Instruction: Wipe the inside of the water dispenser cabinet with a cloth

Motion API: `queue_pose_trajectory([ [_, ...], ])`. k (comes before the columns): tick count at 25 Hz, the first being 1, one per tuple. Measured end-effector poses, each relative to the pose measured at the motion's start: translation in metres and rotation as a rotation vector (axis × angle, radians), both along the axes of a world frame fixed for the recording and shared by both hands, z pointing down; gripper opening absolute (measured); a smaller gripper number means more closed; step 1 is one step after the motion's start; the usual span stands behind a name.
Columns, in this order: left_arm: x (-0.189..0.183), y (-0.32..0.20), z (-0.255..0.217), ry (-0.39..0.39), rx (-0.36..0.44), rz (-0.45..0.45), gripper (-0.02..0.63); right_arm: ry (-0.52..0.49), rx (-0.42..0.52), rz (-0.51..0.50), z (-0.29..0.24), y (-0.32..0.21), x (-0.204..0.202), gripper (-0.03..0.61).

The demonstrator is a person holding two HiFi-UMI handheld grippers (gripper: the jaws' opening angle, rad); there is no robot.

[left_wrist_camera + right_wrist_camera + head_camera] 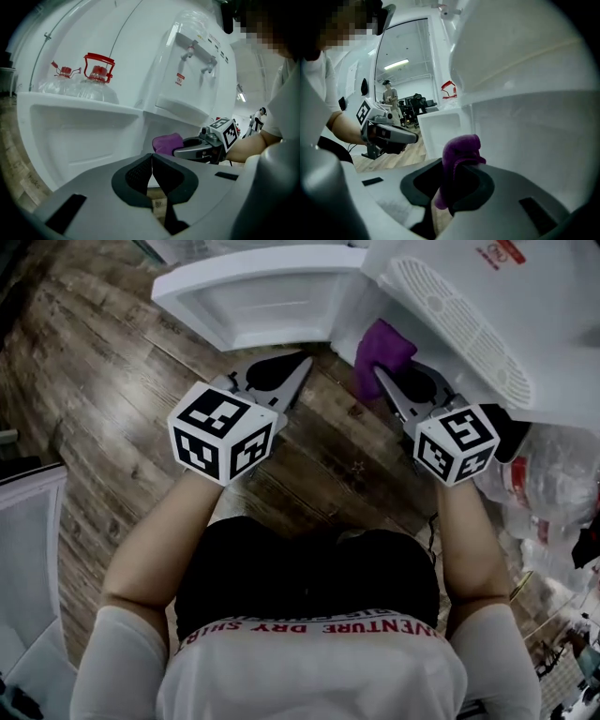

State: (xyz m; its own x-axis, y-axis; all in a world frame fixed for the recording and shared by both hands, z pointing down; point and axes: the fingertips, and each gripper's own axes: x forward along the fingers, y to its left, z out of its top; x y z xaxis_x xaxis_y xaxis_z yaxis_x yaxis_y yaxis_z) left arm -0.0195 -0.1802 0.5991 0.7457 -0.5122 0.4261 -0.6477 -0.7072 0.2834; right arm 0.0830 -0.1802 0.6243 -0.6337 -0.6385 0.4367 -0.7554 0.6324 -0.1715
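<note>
At the cabinet (352, 310), the outstretched right gripper (389, 381) clamps the cloth (382, 351) (left gripper (298, 369) closed).

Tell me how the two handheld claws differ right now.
The left gripper has its jaws closed together on nothing; the right gripper has its jaws clamped on a purple cloth. The left gripper points toward the open white door, while the right gripper sits close by the dispenser's cabinet. Both are grey with black pads and carry a marker cube.

Purple cloth (382, 352), white water dispenser (562, 296), red bottle caps (98, 65), brown wood-grain floor (112, 381)
</note>
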Motion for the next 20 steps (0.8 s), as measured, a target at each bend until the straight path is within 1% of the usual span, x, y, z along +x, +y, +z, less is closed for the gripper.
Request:
queue_pose_trajectory([
  [7,0.016,-0.017,0.011,0.016,0.015,0.016,0.028,0.053,0.088,0.057,0.010,-0.033,0.013,0.063],
  [13,0.022,-0.020,0.007,0.056,0.007,0.005,0.028,0.009,0.165,0.170,-0.009,-0.057,0.026,0.063],
  [17,0.020,-0.012,0.010,0.047,0.013,0.019,0.028,0.000,0.221,0.209,-0.021,-0.068,0.029,0.063],
  [20,0.016,-0.011,0.012,0.048,0.007,0.013,0.028,-0.008,0.246,0.224,-0.027,-0.074,0.028,0.063],
])
